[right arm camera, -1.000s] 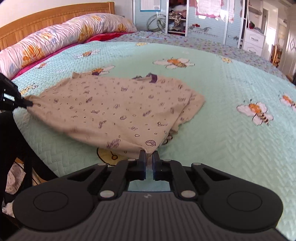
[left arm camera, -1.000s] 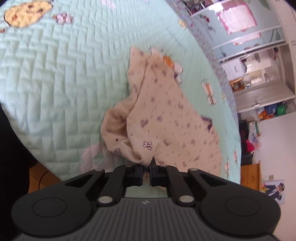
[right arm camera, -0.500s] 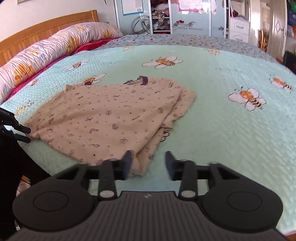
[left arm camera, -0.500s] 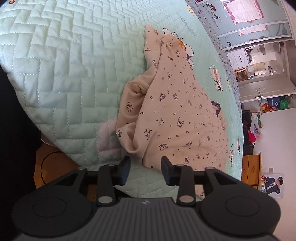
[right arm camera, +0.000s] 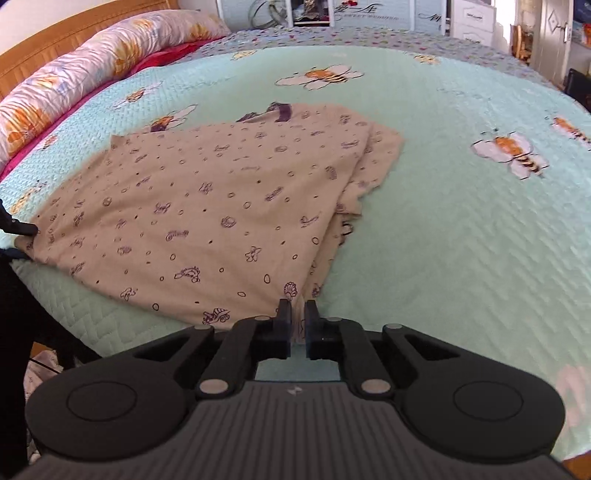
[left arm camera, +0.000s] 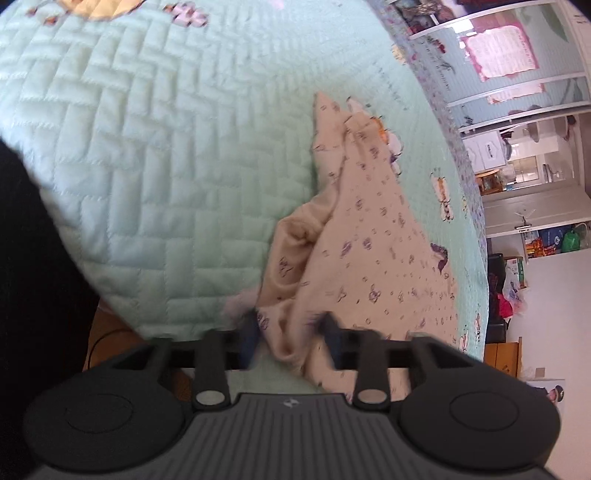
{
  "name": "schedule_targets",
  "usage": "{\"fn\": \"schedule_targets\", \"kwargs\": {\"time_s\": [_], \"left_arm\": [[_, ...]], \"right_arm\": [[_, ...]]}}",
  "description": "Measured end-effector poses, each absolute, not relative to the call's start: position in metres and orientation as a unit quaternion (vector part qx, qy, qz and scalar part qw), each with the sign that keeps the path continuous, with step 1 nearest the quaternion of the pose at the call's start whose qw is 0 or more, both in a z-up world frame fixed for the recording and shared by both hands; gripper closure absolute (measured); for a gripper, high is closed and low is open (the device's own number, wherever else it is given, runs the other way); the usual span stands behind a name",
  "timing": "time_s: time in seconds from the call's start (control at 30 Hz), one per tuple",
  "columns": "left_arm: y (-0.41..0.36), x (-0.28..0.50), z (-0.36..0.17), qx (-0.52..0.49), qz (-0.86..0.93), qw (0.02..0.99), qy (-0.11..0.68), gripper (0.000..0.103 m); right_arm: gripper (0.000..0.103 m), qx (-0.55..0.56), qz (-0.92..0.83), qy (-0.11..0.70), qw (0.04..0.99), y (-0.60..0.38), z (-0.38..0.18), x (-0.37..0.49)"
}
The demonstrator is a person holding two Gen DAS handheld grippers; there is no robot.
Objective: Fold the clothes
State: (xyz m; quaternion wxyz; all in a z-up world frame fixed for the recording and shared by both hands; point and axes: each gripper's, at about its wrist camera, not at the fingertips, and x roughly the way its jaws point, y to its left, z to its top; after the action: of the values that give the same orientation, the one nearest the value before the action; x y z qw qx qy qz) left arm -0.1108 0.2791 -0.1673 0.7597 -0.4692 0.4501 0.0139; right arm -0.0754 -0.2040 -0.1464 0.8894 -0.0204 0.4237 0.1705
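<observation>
A: What is the cloth lying on?

B: A bed with a mint-green quilted bedspread (right arm camera: 461,236), stitched in a herringbone pattern and printed with bees. In the right wrist view the beige garment (right arm camera: 207,221), dotted with small purple figures, lies spread across the left and middle of the frame, with a purple-trimmed edge at its far side.

A: And the room around it?

B: At the upper left of the right wrist view there is a wooden headboard (right arm camera: 70,40) and a long floral pillow (right arm camera: 96,70). Along the top run pale wardrobe doors (right arm camera: 369,14) with decals, and a white door shows at the upper right. In the left wrist view the wardrobe doors (left arm camera: 517,74) sit at the upper right, a wooden floor shows at the lower left below the bed's edge, and the white wall is at the lower right.

A: The claws?

B: The right claw (right arm camera: 297,314), at bottom centre of its view, has its jaws nearly together and pinches the near corner of the garment. The left claw (left arm camera: 290,332) is blurred; its jaws are closing with a bunched fold of the garment (left arm camera: 369,258) between them, and a gap shows on both sides of the fold. In the right wrist view the left claw's tip (right arm camera: 22,229) shows at the far left edge, at the garment's other near corner.
</observation>
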Motion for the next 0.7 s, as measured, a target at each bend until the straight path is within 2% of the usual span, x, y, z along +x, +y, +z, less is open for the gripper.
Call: {"fn": "schedule_targets", "kwargs": {"time_s": [0.1, 0.13, 0.17, 0.2, 0.23, 0.27, 0.3, 0.33, 0.37, 0.6, 0.7], "left_arm": [[0.279, -0.114, -0.166, -0.463, 0.011, 0.757, 0.461, 0.091], [0.279, -0.116, -0.169, -0.460, 0.012, 0.754, 0.470, 0.089], [0.280, -0.118, -0.171, -0.456, 0.012, 0.751, 0.477, 0.088], [0.282, -0.121, -0.168, -0.452, 0.013, 0.756, 0.474, 0.086], [0.284, -0.123, -0.165, -0.447, 0.014, 0.762, 0.467, 0.074], [0.286, -0.123, -0.161, -0.441, 0.019, 0.770, 0.461, 0.058], [0.289, -0.122, -0.157, -0.434, 0.025, 0.778, 0.454, 0.050], [0.291, -0.119, -0.152, -0.423, 0.031, 0.786, 0.449, 0.047], [0.292, -0.114, -0.150, -0.413, 0.036, 0.792, 0.447, 0.047], [0.287, -0.085, -0.145, -0.376, 0.041, 0.807, 0.453, 0.047], [0.289, -0.065, -0.148, -0.358, 0.042, 0.815, 0.453, 0.047]], "right_arm": [[0.093, 0.002, 0.160, 0.438, 0.885, -0.216, -0.146, -0.077], [0.087, 0.013, 0.158, 0.444, 0.882, -0.220, -0.147, -0.077], [0.075, 0.032, 0.152, 0.445, 0.882, -0.225, -0.146, -0.077], [0.070, 0.051, 0.146, 0.446, 0.882, -0.230, -0.145, -0.077], [0.064, 0.070, 0.138, 0.435, 0.887, -0.235, -0.141, -0.076], [0.056, 0.088, 0.135, 0.420, 0.893, -0.240, -0.135, -0.076], [0.050, 0.105, 0.132, 0.404, 0.899, -0.245, -0.129, -0.076], [0.038, 0.114, 0.129, 0.396, 0.902, -0.248, -0.127, -0.071], [0.030, 0.123, 0.125, 0.387, 0.905, -0.250, -0.124, -0.066], [0.030, 0.295, 0.122, 0.406, 0.856, -0.267, -0.167, 0.003], [0.031, 0.323, 0.122, 0.406, 0.846, -0.266, -0.182, 0.019]]}}
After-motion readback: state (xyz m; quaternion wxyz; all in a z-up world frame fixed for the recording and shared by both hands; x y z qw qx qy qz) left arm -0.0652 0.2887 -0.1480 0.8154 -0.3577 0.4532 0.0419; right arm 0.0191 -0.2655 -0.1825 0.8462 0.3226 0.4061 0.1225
